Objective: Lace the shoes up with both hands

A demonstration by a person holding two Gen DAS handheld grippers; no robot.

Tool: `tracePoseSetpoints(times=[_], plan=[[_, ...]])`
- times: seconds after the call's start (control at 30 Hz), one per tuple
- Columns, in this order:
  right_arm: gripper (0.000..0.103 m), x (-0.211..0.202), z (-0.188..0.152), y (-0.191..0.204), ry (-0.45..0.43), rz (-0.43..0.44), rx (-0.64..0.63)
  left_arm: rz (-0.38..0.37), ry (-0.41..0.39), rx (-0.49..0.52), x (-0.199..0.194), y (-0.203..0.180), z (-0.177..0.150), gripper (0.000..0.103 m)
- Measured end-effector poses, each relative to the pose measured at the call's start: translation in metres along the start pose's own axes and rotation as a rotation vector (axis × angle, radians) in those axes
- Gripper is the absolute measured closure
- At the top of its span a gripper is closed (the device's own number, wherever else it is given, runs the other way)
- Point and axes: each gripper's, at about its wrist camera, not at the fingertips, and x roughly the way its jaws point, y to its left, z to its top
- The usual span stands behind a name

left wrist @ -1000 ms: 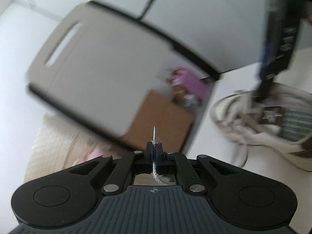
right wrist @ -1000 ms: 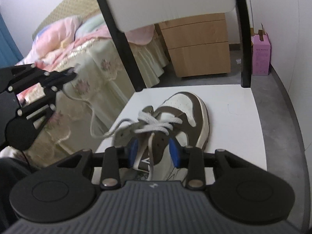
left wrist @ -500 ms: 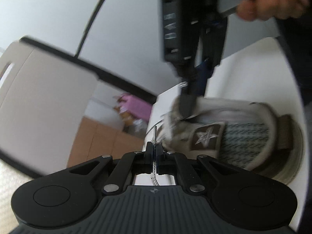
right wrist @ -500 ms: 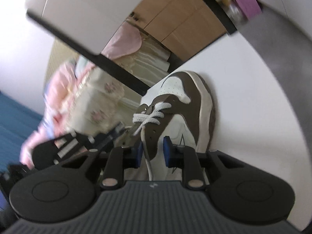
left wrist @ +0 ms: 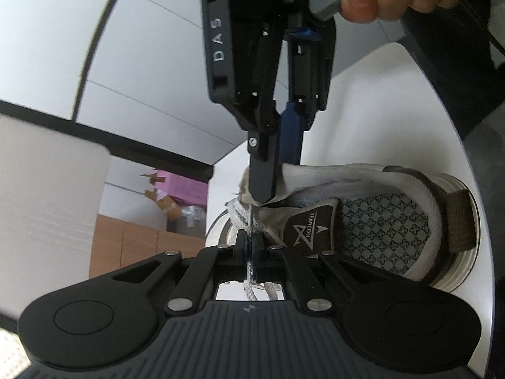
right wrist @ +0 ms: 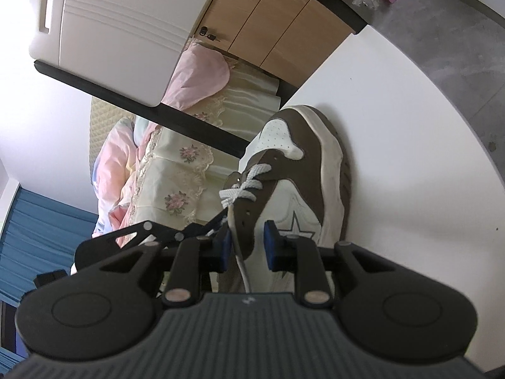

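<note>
The brown-and-white shoe (right wrist: 300,189) lies on the white tabletop (right wrist: 410,126). The left gripper (left wrist: 249,246) is clamped on the limp lace (left wrist: 249,281) behind its stiff tip, the best hold; the right gripper (right wrist: 246,246) pinches the soft eyelet flap (right wrist: 249,221).

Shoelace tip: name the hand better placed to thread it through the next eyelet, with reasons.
Left. Its tongs are shut on the white woven shoelace, the stiff tip pointing at the brown-and-white sneaker's eyelet flap. The right tongs only straddle that flap.
</note>
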Motion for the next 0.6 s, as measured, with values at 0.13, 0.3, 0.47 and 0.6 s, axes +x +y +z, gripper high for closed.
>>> tracePoseSetpoints(times=[0.13,0.3,0.47,0.6], plan=[[0.080,0.0001,0.0002,-0.0016,0.001,0.003,0.004,0.002,-0.004,0.036,0.0039,-0.0004,0.0011,0.100],[0.080,0.0001,0.0004,-0.0047,0.003,0.014,0.027,0.007,-0.003,0.087,0.0043,-0.0028,-0.0022,0.100],[0.080,-0.0001,0.0006,-0.0053,0.004,0.015,0.035,0.018,-0.014,0.129,0.0086,-0.0069,-0.0039,0.100],[0.080,-0.0003,0.0007,-0.0056,0.005,0.015,0.038,0.030,-0.025,0.147,0.0099,-0.0084,-0.0042,0.100]])
